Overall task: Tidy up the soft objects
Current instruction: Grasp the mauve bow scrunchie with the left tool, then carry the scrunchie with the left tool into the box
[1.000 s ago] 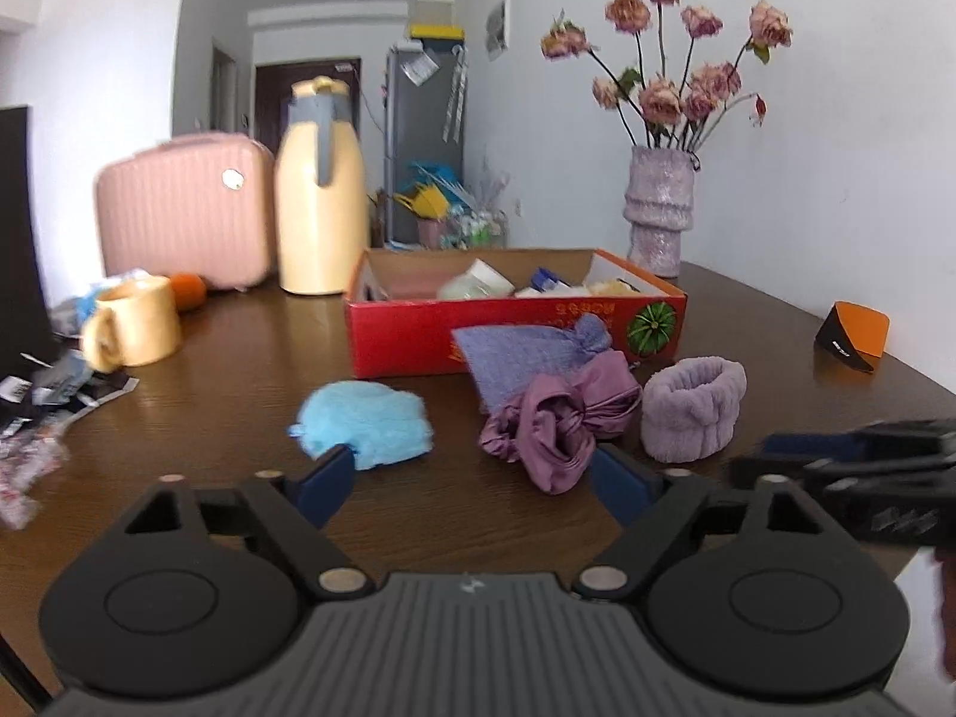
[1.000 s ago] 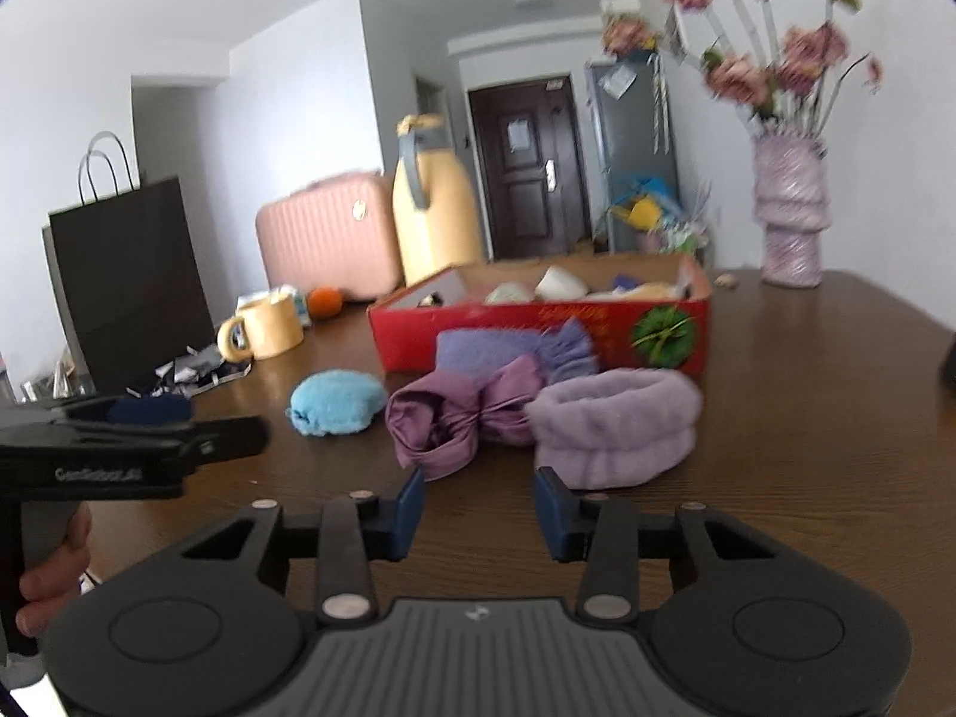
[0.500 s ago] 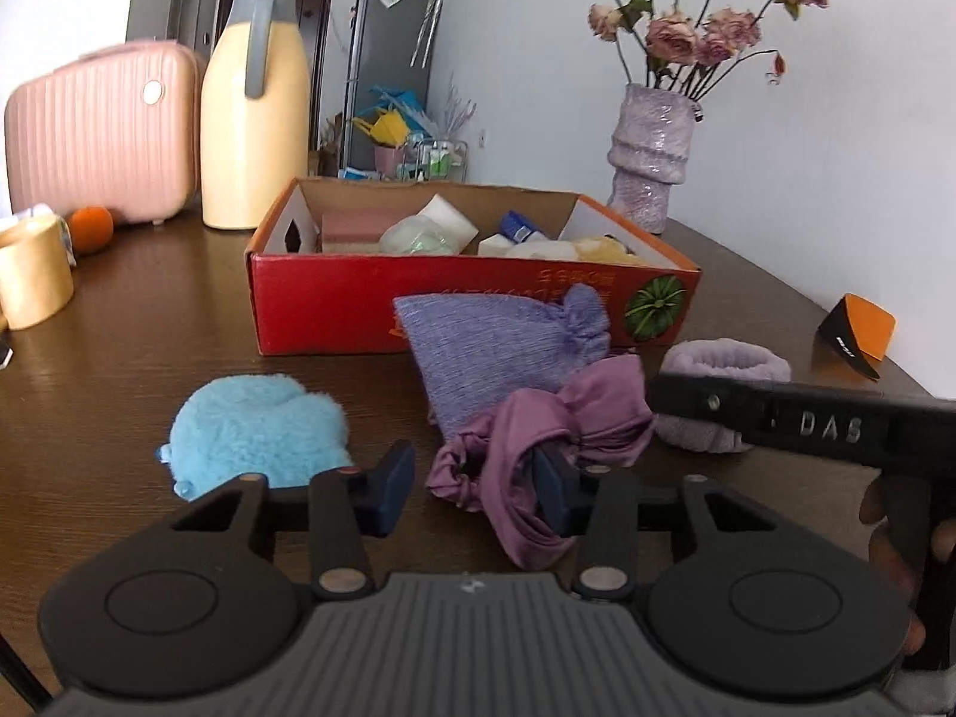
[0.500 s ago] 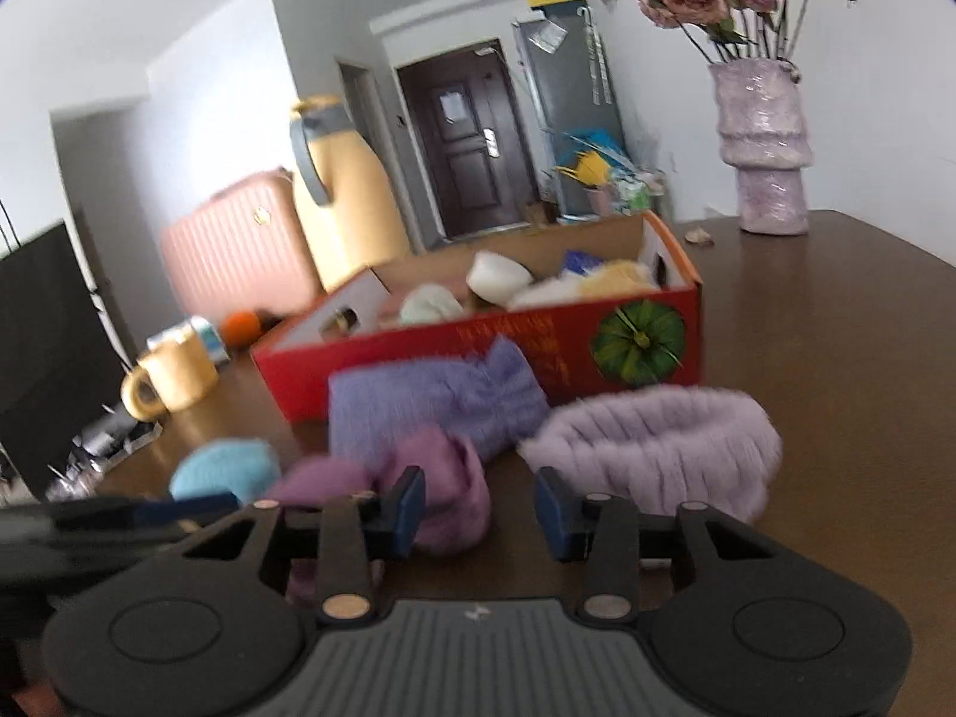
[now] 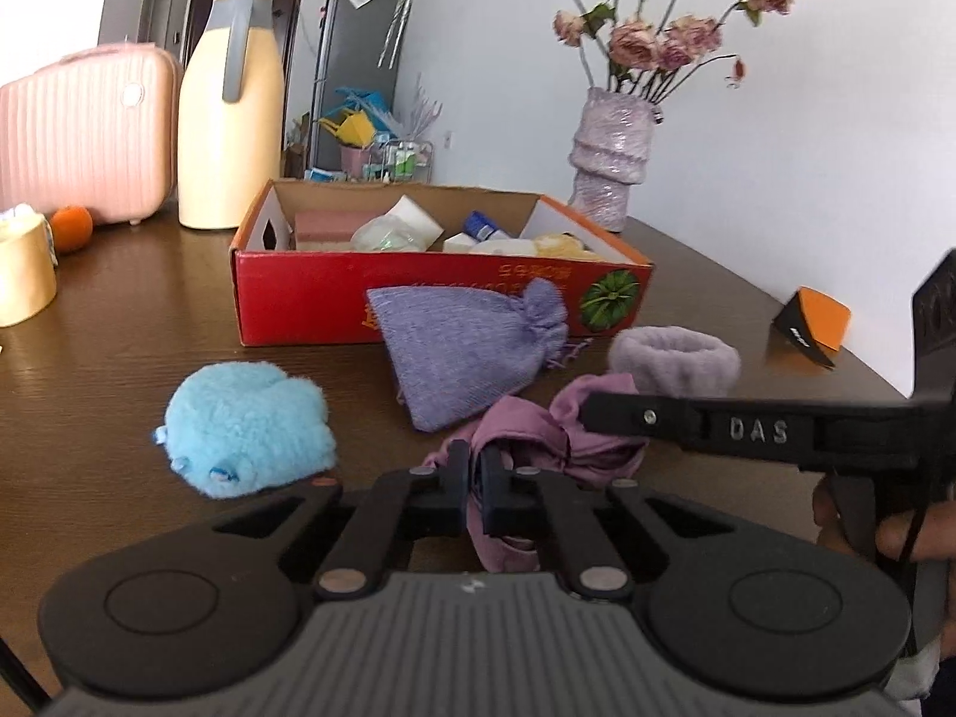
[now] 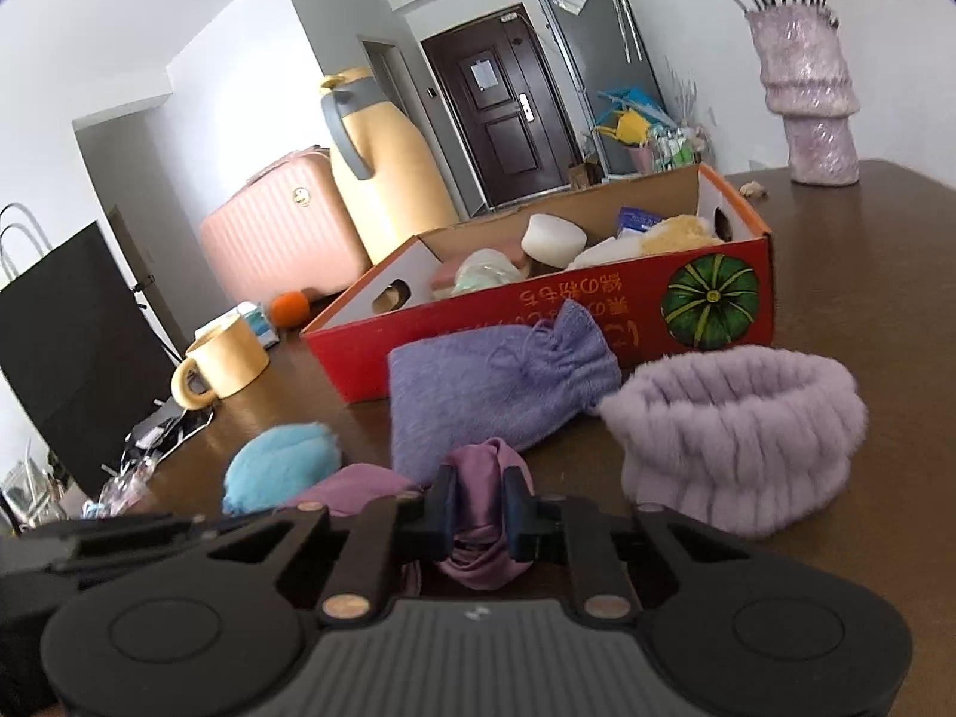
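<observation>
both grippers came in toward the red box [image 5: 418, 293]: left gripper [image 5: 476, 472] clamped the purple satin scrunchie [image 5: 538, 430]; right gripper [image 6: 478, 502] is closing on its other end.

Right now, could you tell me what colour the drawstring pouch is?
The drawstring pouch is lavender purple, clearest in the left wrist view.

Your desk [image 5: 119, 370] carries: red box [image 5: 310, 293]; before it, lilac pouch [image 5: 466, 352], blue plush [image 5: 245, 418], mauve scrunchie [image 5: 526, 424], fuzzy band [image 5: 675, 358]; left, yellow mug [image 6: 230, 358].
</observation>
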{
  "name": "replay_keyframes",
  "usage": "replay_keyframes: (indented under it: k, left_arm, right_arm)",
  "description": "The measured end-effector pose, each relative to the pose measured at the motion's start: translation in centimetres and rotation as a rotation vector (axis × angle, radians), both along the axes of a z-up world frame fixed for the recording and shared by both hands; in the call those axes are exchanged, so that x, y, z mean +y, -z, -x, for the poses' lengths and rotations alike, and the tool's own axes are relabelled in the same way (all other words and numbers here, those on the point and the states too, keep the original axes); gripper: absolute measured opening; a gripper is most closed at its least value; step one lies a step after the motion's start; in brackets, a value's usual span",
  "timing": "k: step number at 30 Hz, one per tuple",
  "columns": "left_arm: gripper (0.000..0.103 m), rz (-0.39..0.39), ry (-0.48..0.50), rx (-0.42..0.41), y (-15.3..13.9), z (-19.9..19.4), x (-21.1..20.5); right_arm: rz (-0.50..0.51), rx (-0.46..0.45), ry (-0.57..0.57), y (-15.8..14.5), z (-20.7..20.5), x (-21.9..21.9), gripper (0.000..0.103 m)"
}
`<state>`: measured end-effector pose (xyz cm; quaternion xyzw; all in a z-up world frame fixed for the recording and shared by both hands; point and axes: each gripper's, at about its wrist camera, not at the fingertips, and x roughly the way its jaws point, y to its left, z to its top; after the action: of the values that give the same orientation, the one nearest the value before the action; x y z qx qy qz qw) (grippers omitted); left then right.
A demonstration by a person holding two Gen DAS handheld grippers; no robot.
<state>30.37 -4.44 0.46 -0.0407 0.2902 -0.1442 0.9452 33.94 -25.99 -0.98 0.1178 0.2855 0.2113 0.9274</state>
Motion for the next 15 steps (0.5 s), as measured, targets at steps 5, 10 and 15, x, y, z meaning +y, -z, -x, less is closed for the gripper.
replay_keyframes:
  k: [5,10,15]
  left_arm:
    - [0.005,-0.011,0.031,-0.037,-1.3,3.6,-0.5]
    - [0.004,-0.019,0.065,-0.085,-2.5,7.2,-1.1]
    - [0.004,-0.011,0.075,-0.118,-3.3,9.1,-1.4]
  right_arm:
    - [-0.005,-0.033,0.016,-1.0,5.2,-0.9,0.015]
    - [0.000,-0.092,0.041,-2.4,9.0,-1.5,0.014]
    - [-0.005,-0.119,0.044,-3.3,10.4,-1.7,0.014]
